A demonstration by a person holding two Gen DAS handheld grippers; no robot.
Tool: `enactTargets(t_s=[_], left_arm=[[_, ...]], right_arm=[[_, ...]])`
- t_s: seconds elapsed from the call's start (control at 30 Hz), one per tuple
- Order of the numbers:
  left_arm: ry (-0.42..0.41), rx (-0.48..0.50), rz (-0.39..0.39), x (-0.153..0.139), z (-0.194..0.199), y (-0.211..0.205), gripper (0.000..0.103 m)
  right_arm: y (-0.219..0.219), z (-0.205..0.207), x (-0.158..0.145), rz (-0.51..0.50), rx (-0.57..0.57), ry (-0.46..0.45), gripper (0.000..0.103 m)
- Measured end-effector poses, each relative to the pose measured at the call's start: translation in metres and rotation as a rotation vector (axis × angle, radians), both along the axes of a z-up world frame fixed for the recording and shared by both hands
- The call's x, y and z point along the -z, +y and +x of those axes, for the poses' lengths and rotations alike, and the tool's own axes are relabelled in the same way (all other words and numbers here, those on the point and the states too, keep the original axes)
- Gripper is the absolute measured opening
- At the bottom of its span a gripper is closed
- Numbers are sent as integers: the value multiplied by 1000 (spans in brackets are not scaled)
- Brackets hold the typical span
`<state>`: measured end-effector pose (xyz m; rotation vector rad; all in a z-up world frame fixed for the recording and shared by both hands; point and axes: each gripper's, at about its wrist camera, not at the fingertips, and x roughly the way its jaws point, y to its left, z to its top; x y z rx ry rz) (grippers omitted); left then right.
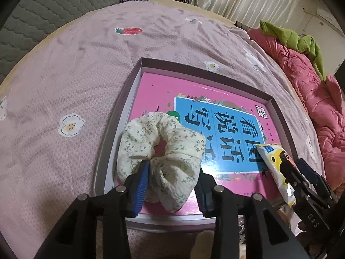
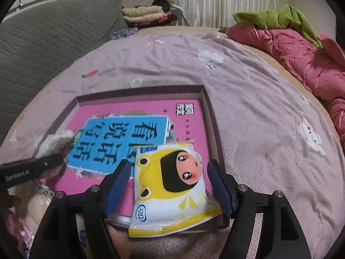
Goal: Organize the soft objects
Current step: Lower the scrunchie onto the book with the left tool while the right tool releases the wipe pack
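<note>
Bed with a lilac flower-print sheet [image 1: 86, 69]; a shallow box [image 1: 138, 69] lies on it, lined with a pink book [image 1: 163, 90]. Your left gripper [image 1: 171, 178] has its jaws spread either side of the cream floral scrunchie [image 1: 159, 138], near left in the box; pad contact unclear. Your right gripper [image 2: 170, 188] straddles the tissue pack [image 2: 172, 185], jaws apart and clear of it. Only the right view shows the pack's cartoon face and its near end overhanging the box wall.
</note>
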<state>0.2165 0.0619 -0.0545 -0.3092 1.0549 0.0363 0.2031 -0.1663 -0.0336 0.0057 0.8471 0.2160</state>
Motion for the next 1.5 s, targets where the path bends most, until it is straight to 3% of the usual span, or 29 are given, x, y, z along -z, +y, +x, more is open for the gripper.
enactTargets(t_s=[0.43,0.6,0.83,1.1,1.27,1.33,1.5], left_arm=[[-2,-31,-23,-6,-2,6,40],[1,-17,-6,-5,-1,4,55],[-2,-7,-2,-3,-3,3,56],[-110,15,-57,-21,-10,4,62],[-195,-25,-50,-41,-20,11,64],[-222,-38,-36,-48,-25,14,70],[-242,-68,-13,-56,-38,22,72]], right_arm=[[0,-4,-7,26,2,-27,75],[-1,-3,-6,34,9,-30,76],[-3,-3,-10,30,14,-47,76],[-9,-1,-7,29,35,-40,76],[-9,-2,-10,37,23,-55,76],[-10,-3,-12,43,24,-61,77],[-15,-6,-19,58,24,-97,77]])
